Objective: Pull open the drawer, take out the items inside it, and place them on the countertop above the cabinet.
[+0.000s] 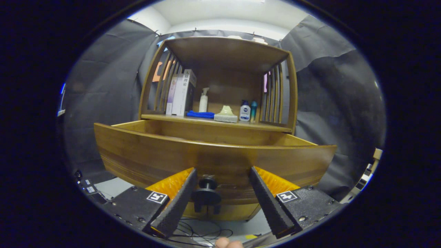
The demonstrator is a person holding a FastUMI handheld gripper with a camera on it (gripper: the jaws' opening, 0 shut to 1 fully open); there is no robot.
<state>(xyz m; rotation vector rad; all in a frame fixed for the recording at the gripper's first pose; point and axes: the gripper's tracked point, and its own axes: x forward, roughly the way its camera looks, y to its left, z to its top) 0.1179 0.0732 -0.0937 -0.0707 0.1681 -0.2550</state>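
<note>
Gripper [222, 193]: fingers spread apart, grasping nothing; the knob sits between them, nearer the left finger, touching neither.
Knob [207, 193]: one, dark, on the drawer front.
Drawer [144, 155]: one, pulled out, long axis running left to right across the fingers; its inside lies beyond and above them, contents hidden by the front panel.
Countertop [220, 123]: above the drawer, holding boxes, a blue cloth, three bottles.
Judged next: lift over the front panel.
</note>
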